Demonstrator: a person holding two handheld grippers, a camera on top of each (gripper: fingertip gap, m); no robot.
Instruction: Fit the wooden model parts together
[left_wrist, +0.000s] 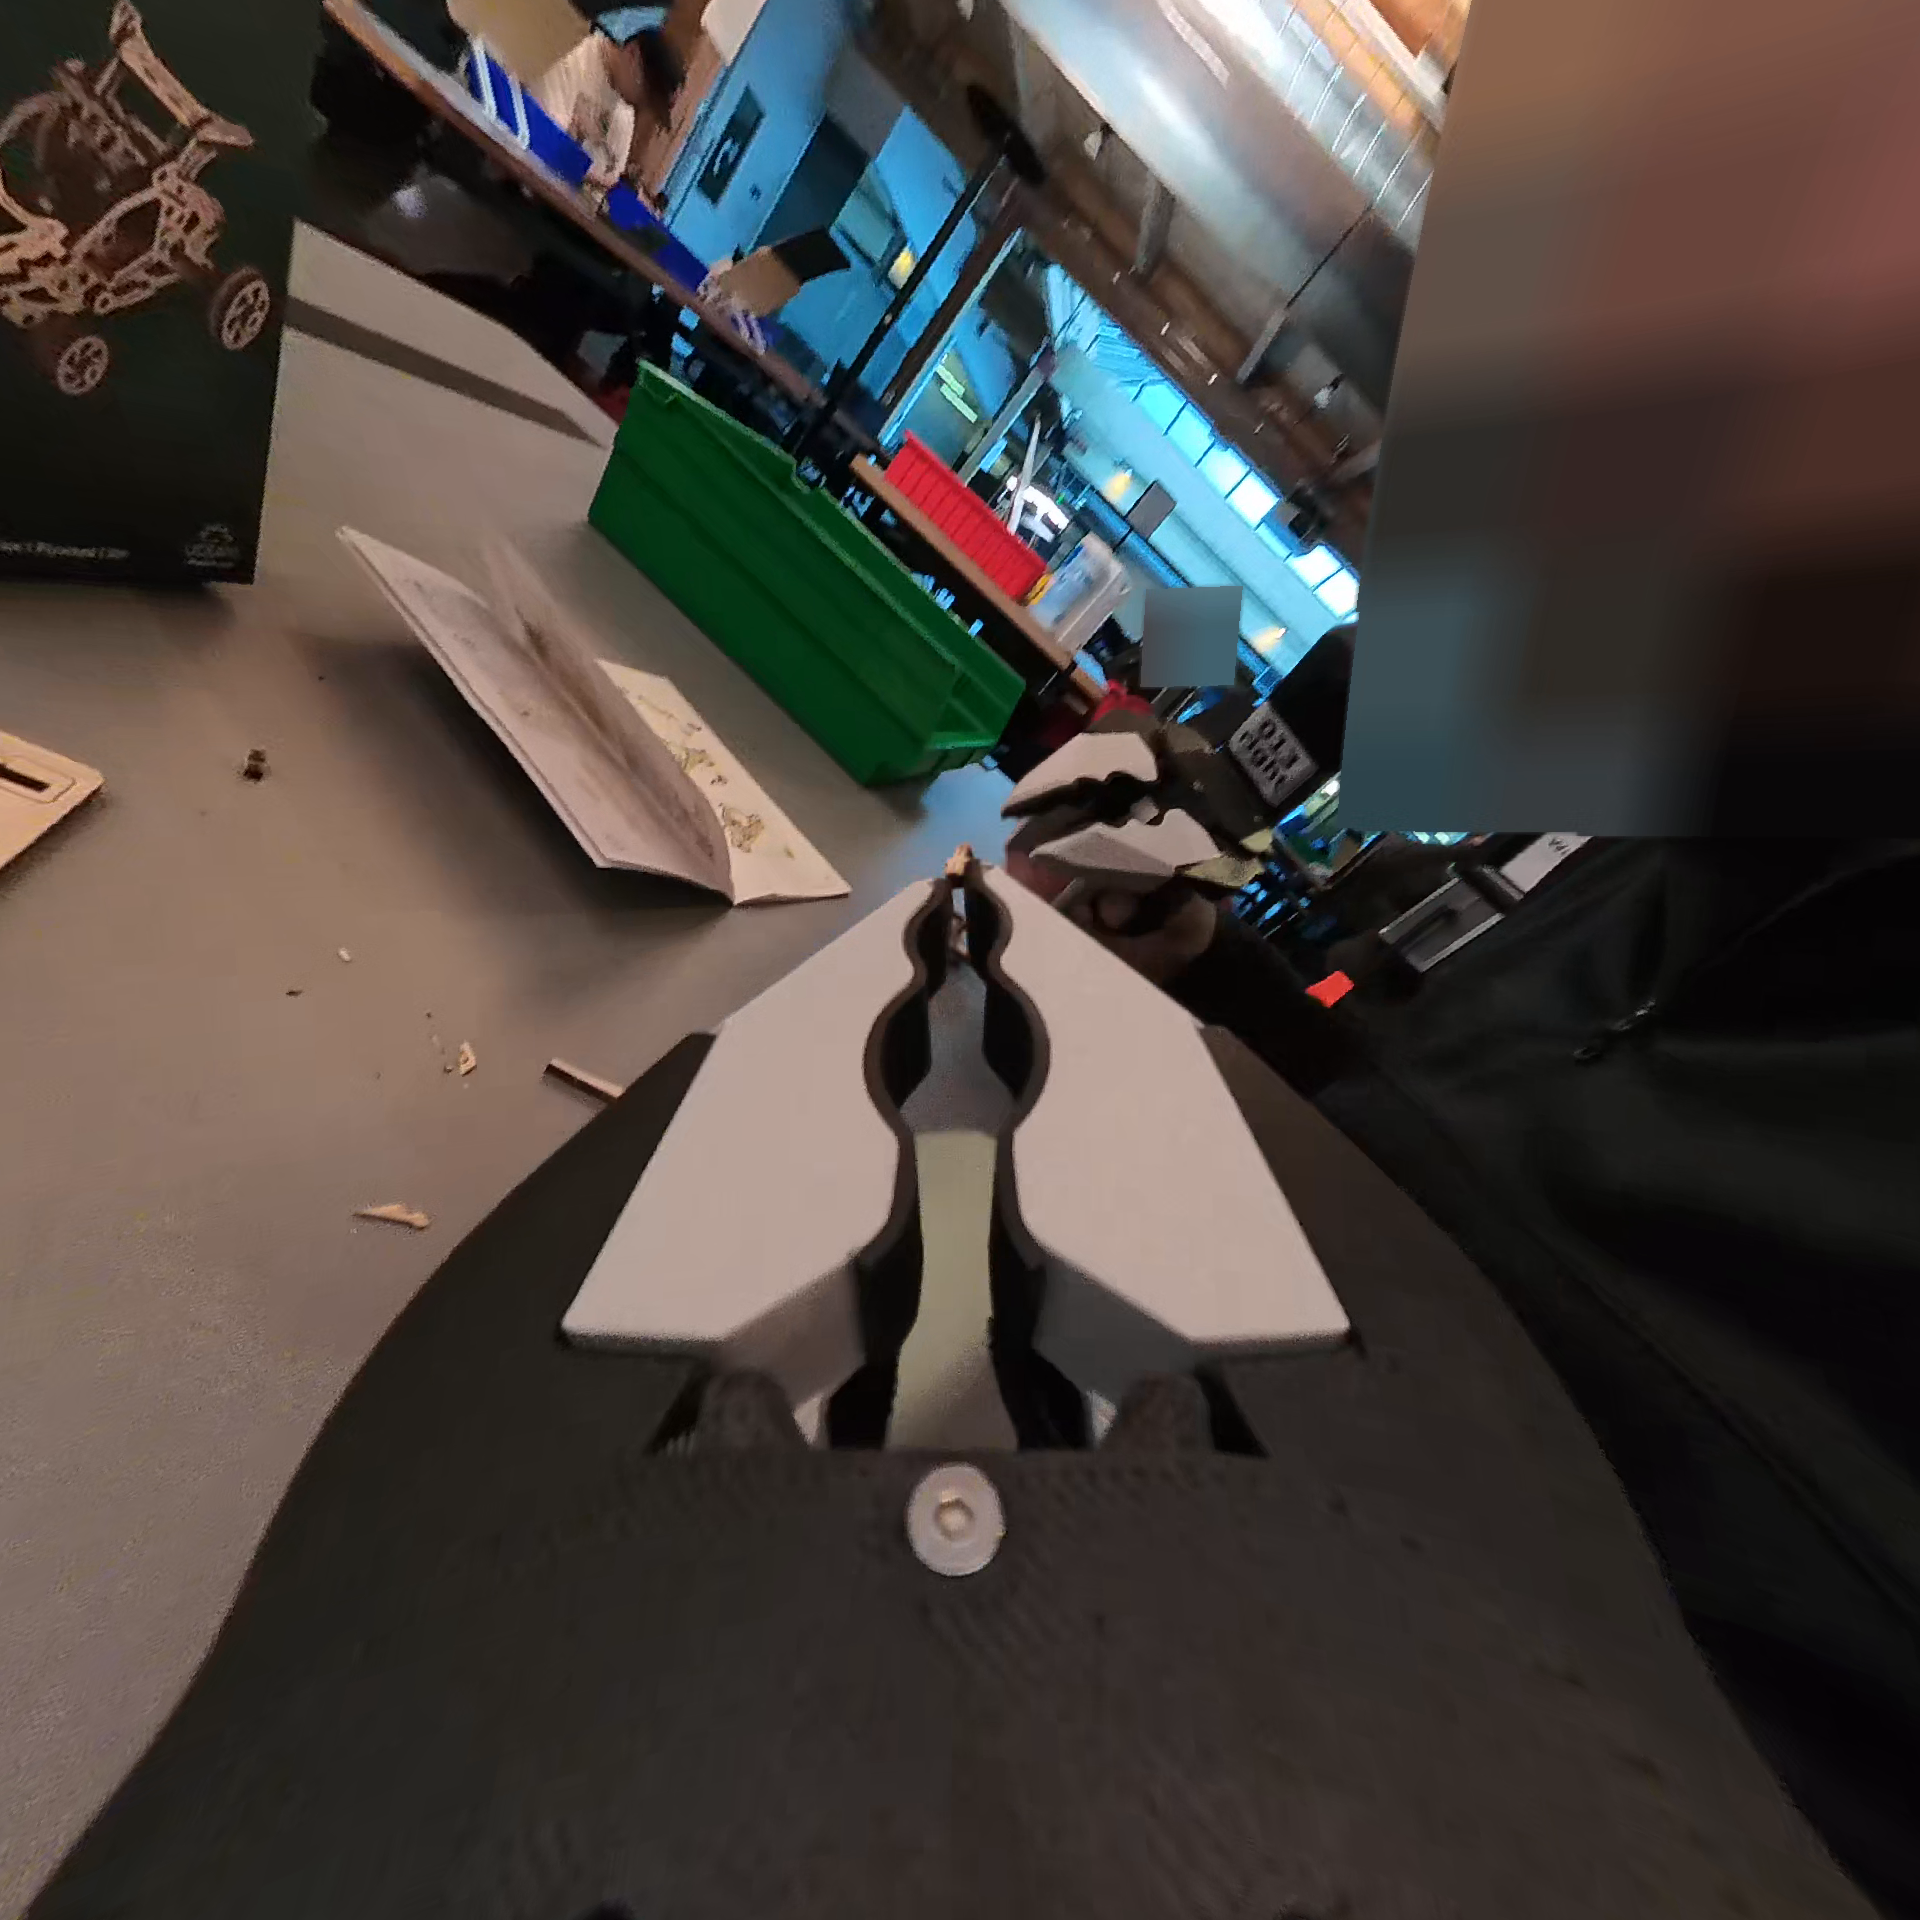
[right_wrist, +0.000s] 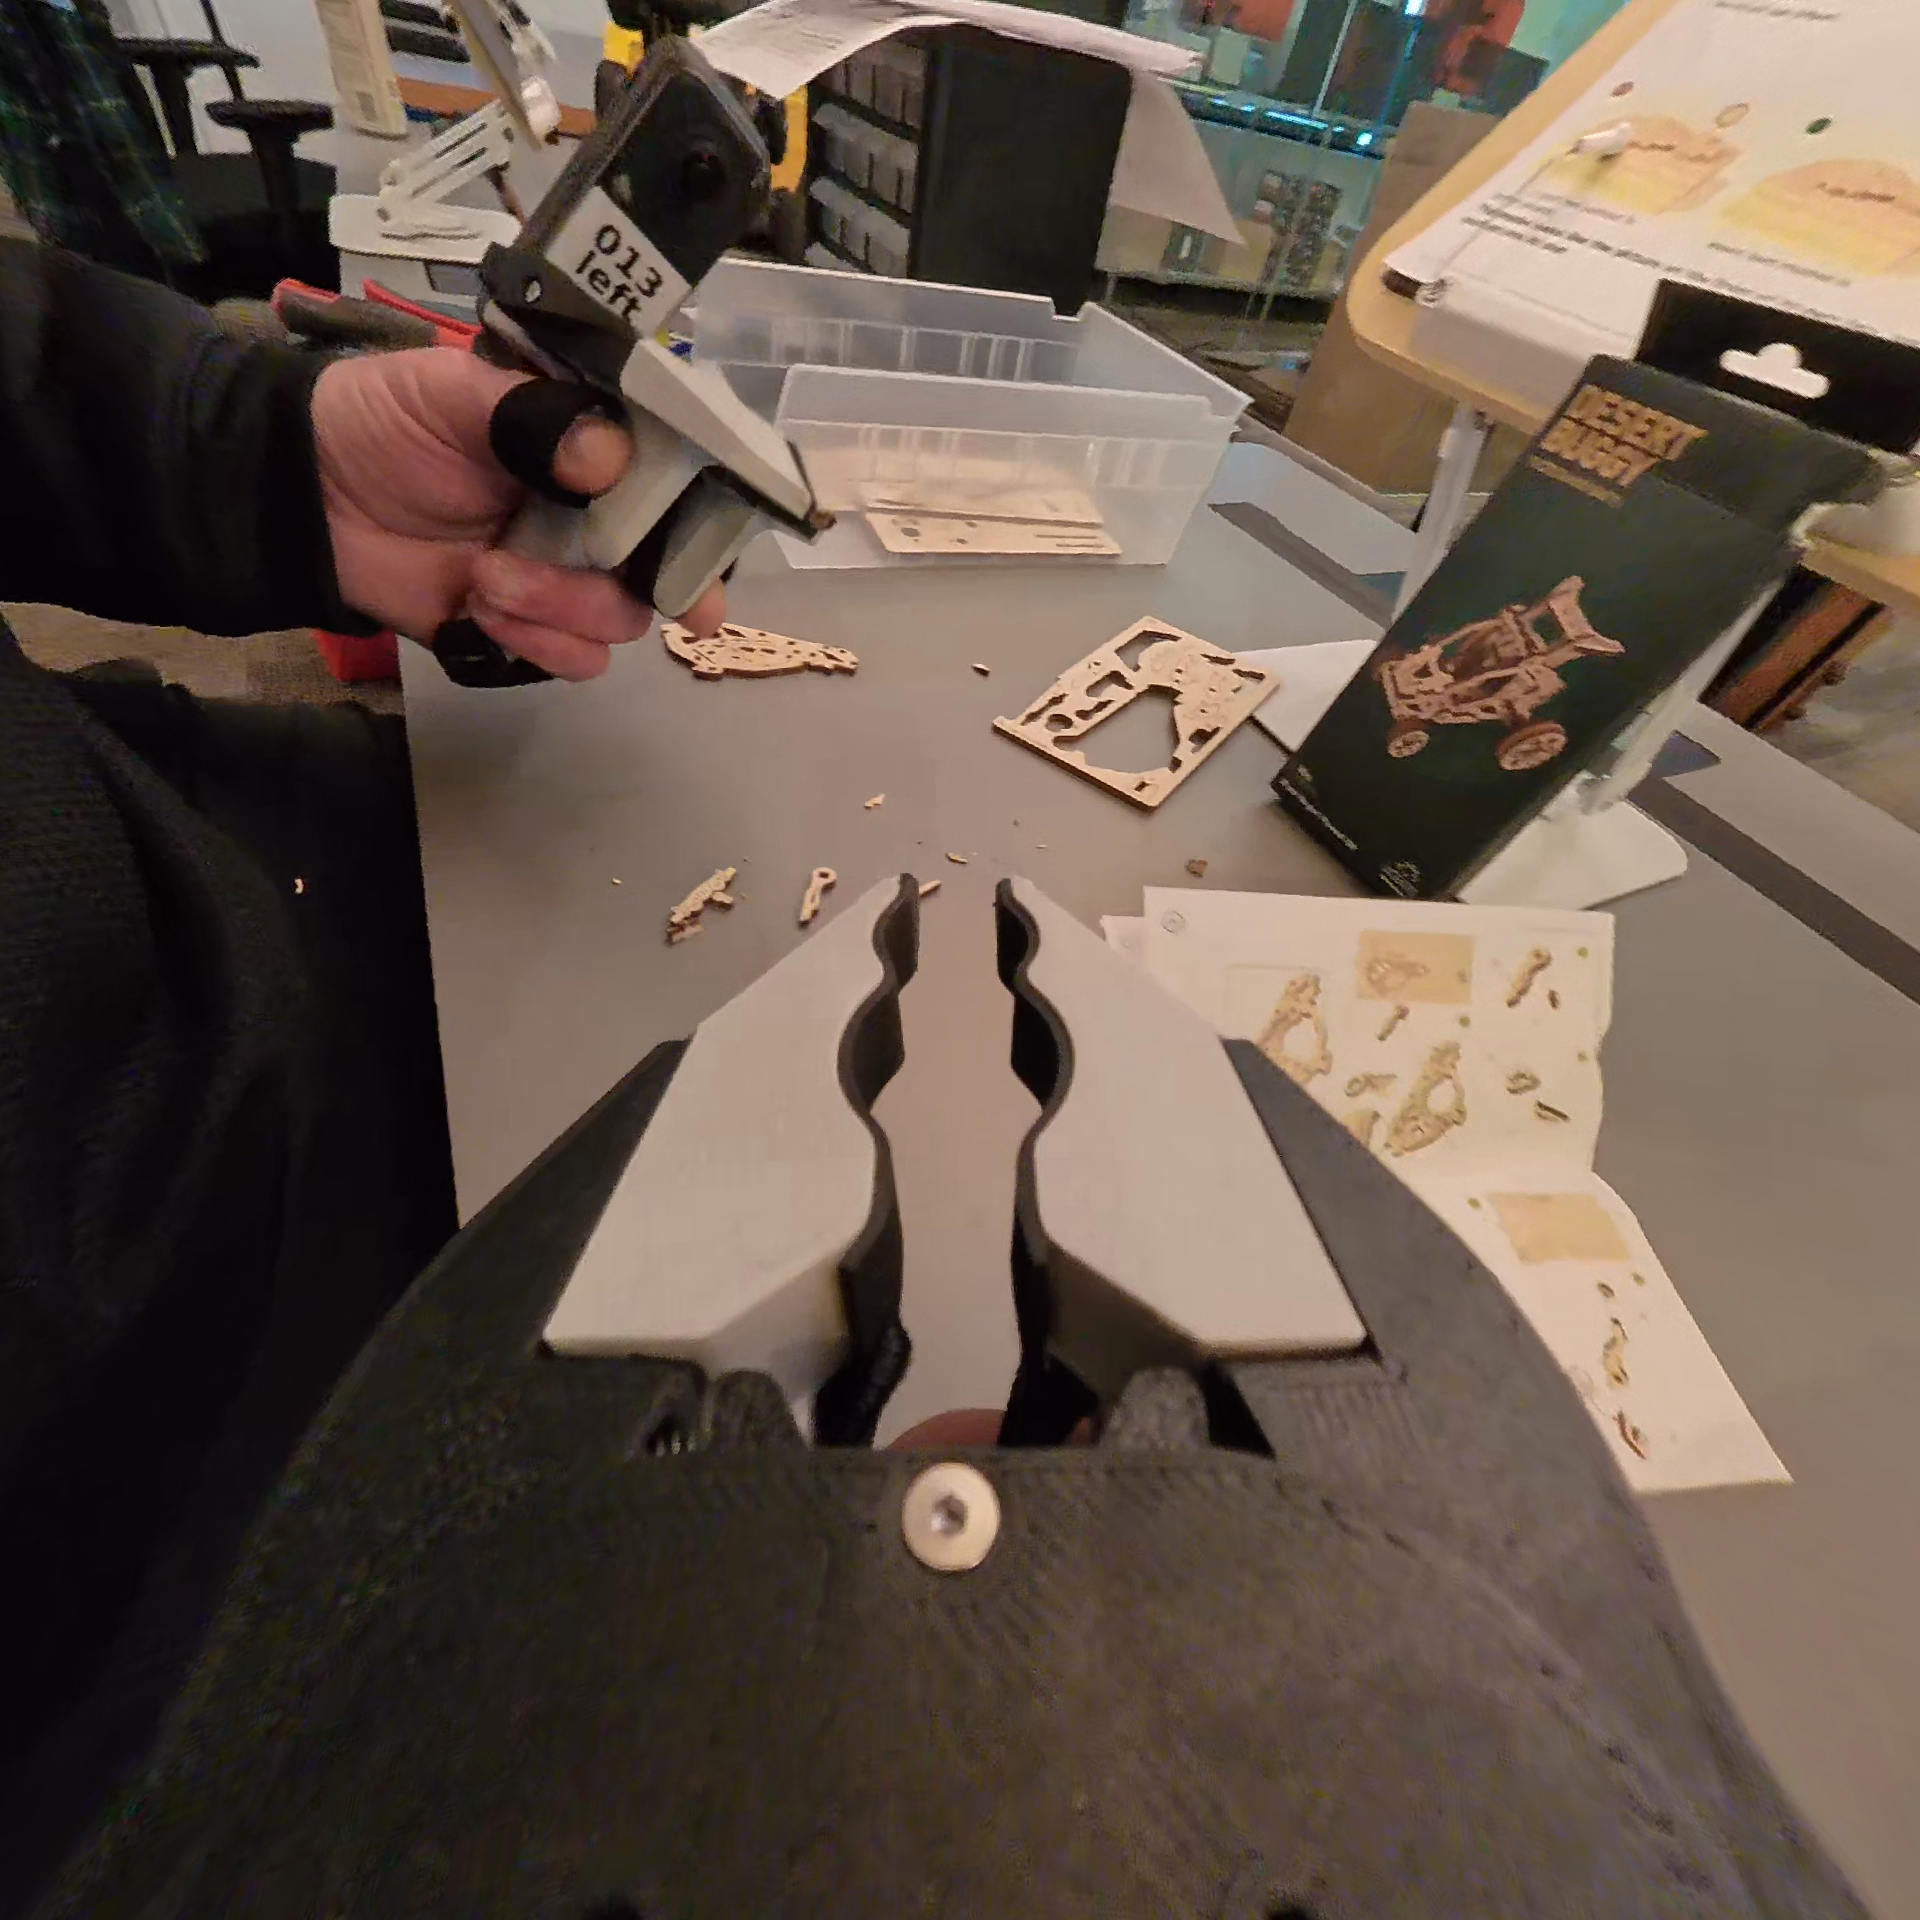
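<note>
Your left jaws (left_wrist: 961, 883) are pinched nearly together on a tiny pale wooden piece (left_wrist: 962, 864) whose end pokes out just past the tips; your right jaws (right_wrist: 956, 899) stand apart with nothing between them, hovering over bare grey desk (right_wrist: 727, 769).

The coming move, as I judge it, turns on one relation. The loose parts lie ahead and to the left of your right jaws, and that side is nearer to them than the raised left one, which is held up well above the desk off to your left. Nearest is a small key-shaped part (right_wrist: 818, 891), just beside the left tip, its long axis running roughly away from you and leaning slightly right. A toothed strip (right_wrist: 701, 902) lies further left, canted the same way.

Going down in size: the dark kit box (right_wrist: 1538, 665) stands upright at right, smooth card. The instruction sheets (right_wrist: 1455, 1091) lie flat and matte beside your right finger. The punched-out plywood sheet (right_wrist: 1138, 707) is thin, stiff and full of cut-outs. A flat, lacy chassis-like part (right_wrist: 758, 652) rests below your left hand (right_wrist: 436, 499). Splinters and crumbs of wood (right_wrist: 956, 858) are scattered ahead of the tips.
</note>
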